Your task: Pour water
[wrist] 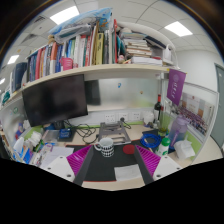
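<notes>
Ahead of open fingers (104, 158), ribbed cup (105, 149)

We see a white cup (105, 148) with a dark patterned band standing upright on the desk. It sits just ahead of the monitor (55, 98).

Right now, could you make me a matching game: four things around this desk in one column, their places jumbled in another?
Things:
1 books
2 monitor
3 cup
4 purple banner

Places:
A just ahead of the open gripper
B standing on the shelf
C hanging at the right, beyond the desk
D under the shelf, left of the cup

Pairs: 1-B, 2-D, 3-A, 4-C.
</notes>
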